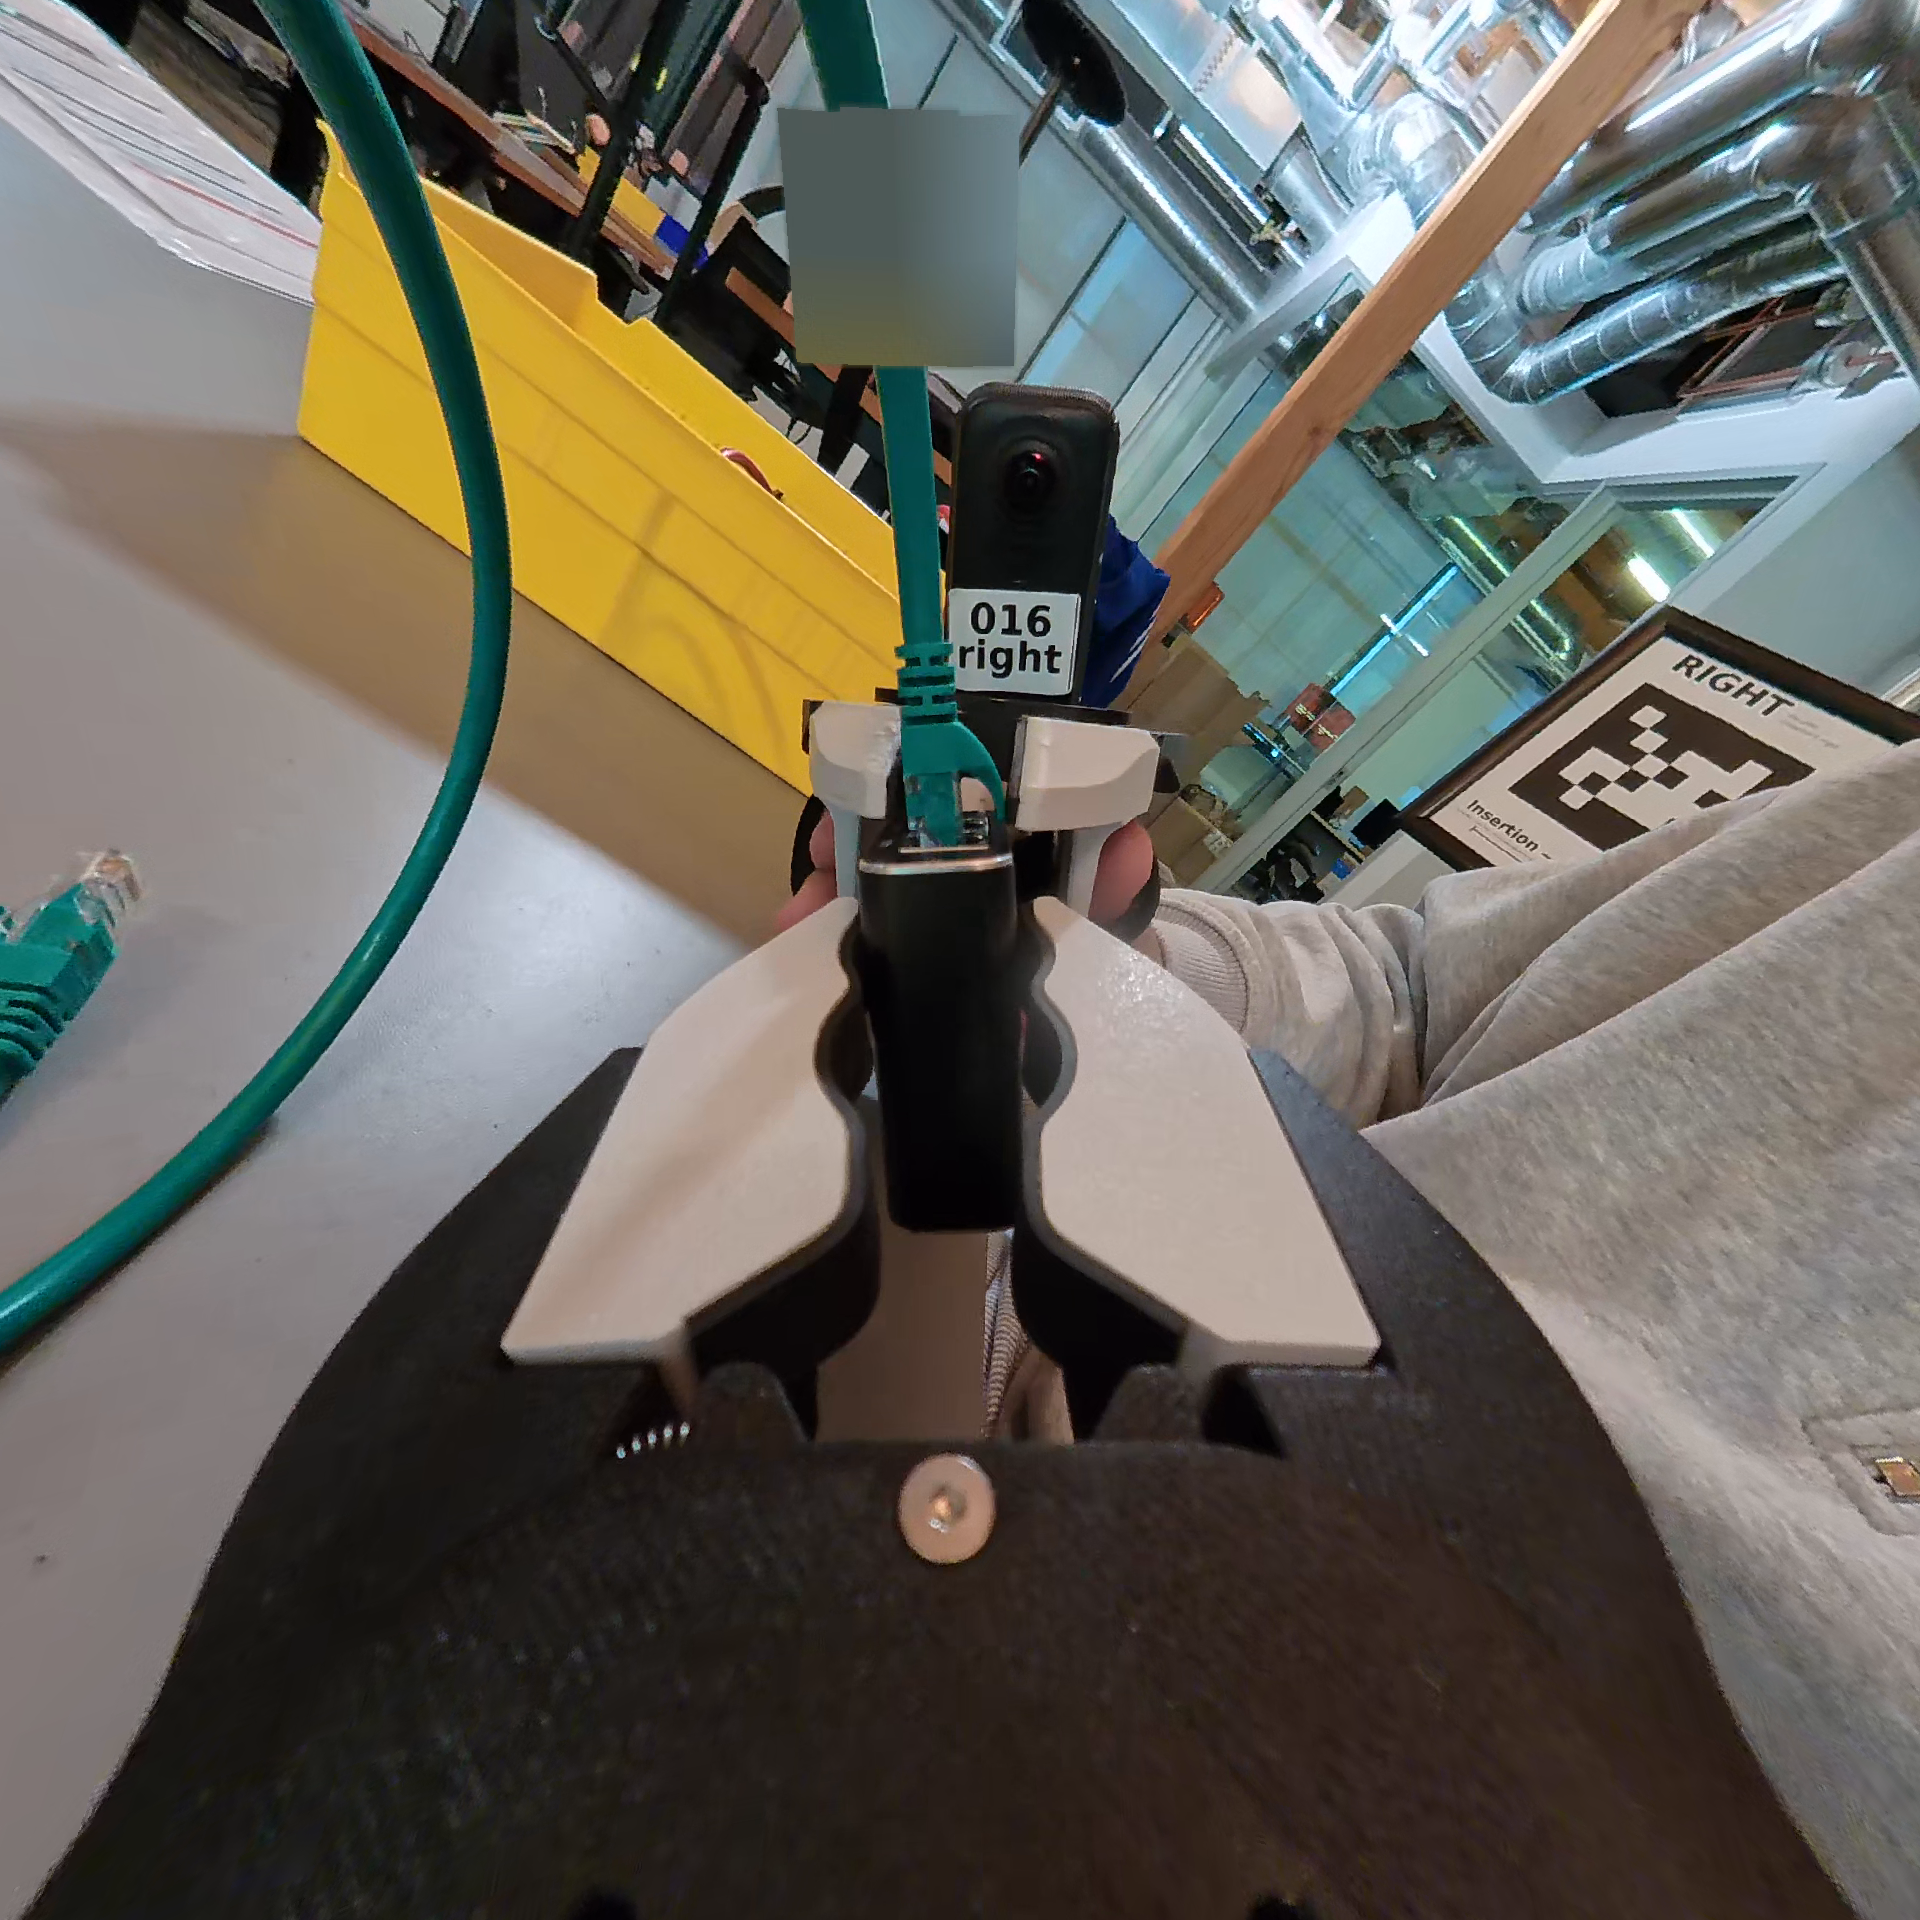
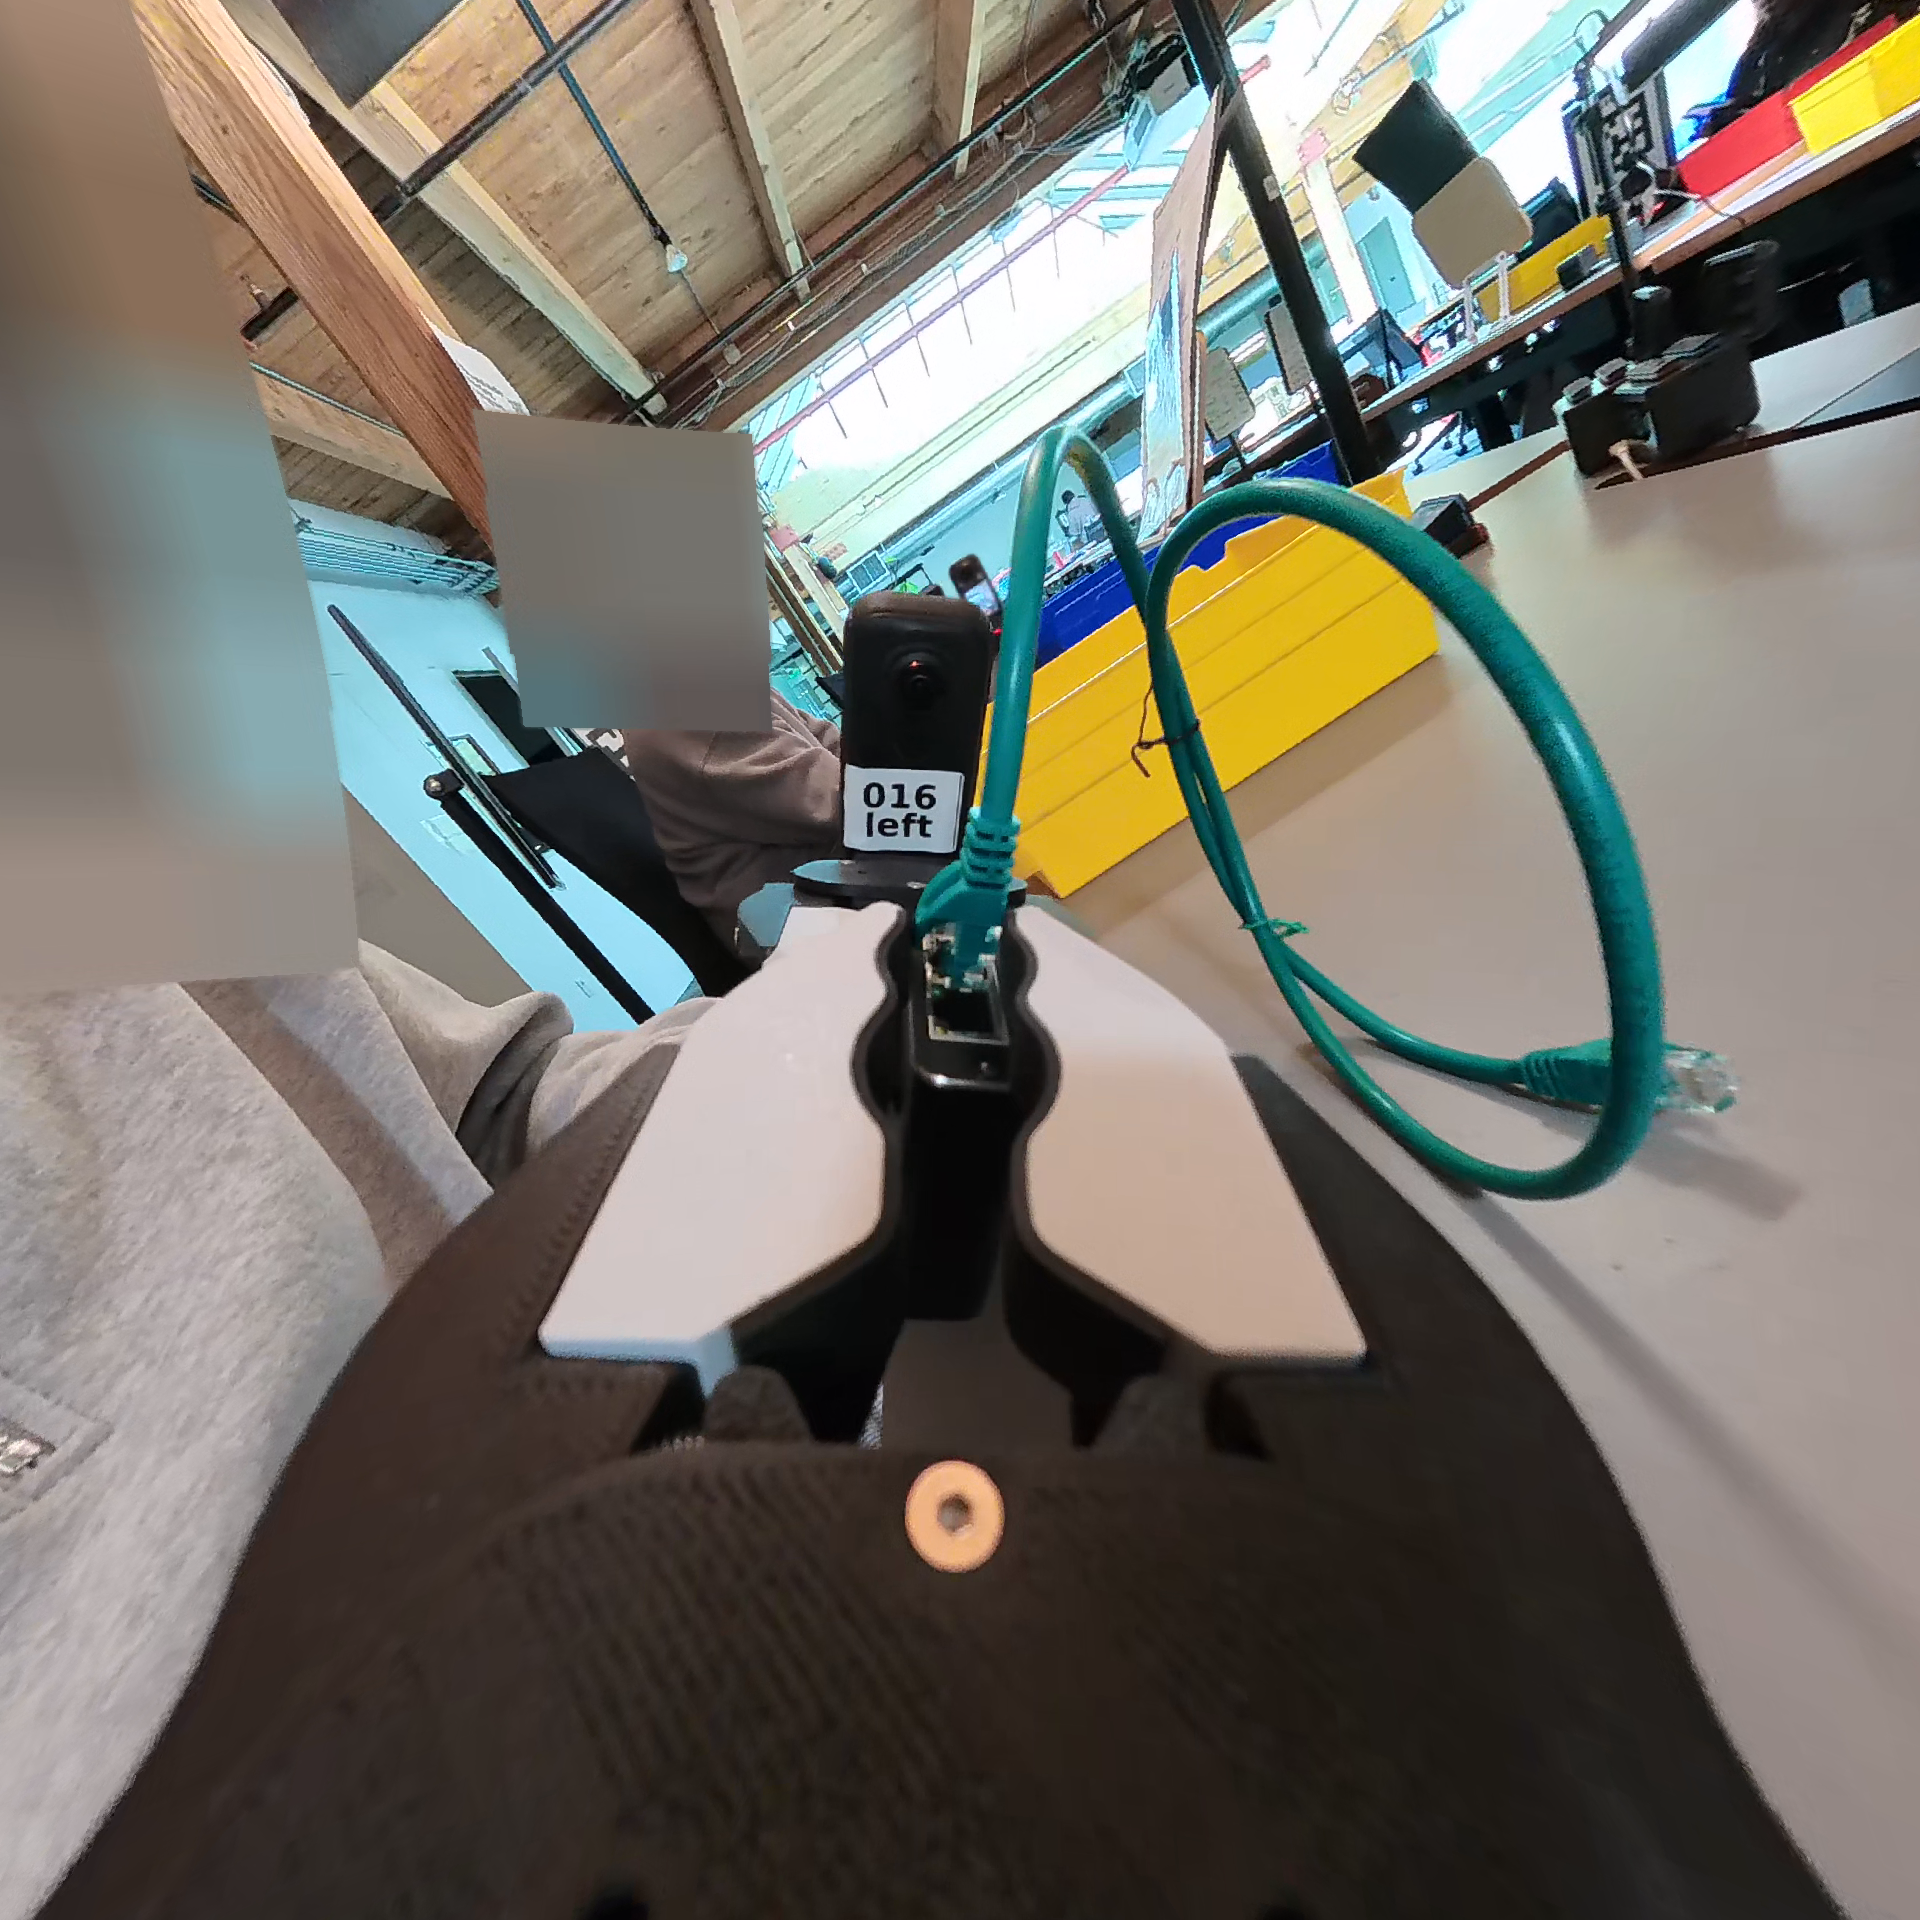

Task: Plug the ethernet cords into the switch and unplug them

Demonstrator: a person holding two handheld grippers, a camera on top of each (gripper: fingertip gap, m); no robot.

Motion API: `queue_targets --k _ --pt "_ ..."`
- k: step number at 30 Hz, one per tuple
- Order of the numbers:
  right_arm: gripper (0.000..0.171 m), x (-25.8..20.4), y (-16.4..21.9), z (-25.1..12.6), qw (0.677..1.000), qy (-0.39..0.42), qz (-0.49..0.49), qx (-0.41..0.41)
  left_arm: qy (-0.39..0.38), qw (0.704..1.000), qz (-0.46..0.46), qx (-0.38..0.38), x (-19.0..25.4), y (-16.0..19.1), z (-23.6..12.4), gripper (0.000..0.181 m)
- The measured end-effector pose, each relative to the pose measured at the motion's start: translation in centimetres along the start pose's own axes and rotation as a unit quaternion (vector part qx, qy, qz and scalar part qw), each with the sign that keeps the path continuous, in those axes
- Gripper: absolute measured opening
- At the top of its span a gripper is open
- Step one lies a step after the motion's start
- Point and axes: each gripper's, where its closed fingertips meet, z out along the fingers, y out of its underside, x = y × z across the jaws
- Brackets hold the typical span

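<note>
My left tongs (image 1: 940,920) are clamped on the black switch (image 1: 945,1039), both white fingers pressed against its sides at centre frame. My right tongs (image 2: 956,925) are drawn in close on either side of the green plug (image 2: 961,914); I cannot tell whether they actually pinch it. The plug sits in a port at the switch's far end, and an empty port shows just below it in the right view. From there the cord (image 2: 1039,582) climbs, arcs right and loops down onto the table (image 2: 1558,1351). A loose plug (image 2: 1699,1081) lies at mid right. A yellow bin (image 2: 1247,665) stands behind the loop. A grey sleeve (image 1: 1558,1039) fills the right of the left view.
</note>
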Motion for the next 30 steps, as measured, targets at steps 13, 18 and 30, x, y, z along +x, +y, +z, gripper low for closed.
queue_targets --k 13,18,30 --pt "0.015 -0.44 -0.17 0.28 0.999 -0.029 0.021 0.005 0.01 1.0 -0.009 -0.004 0.33 0.01 -0.26 0.024" --pt "0.015 -0.48 0.0 0.33 0.999 -0.029 0.026 0.001 0.004 1.0 -0.004 -0.006 0.24 0.04 -0.28 0.023" --pt "0.014 -0.9 0.31 0.51 0.999 -0.03 -0.03 -0.031 0.0 1.0 0.008 -0.016 0.43 0.16 -0.26 0.024"
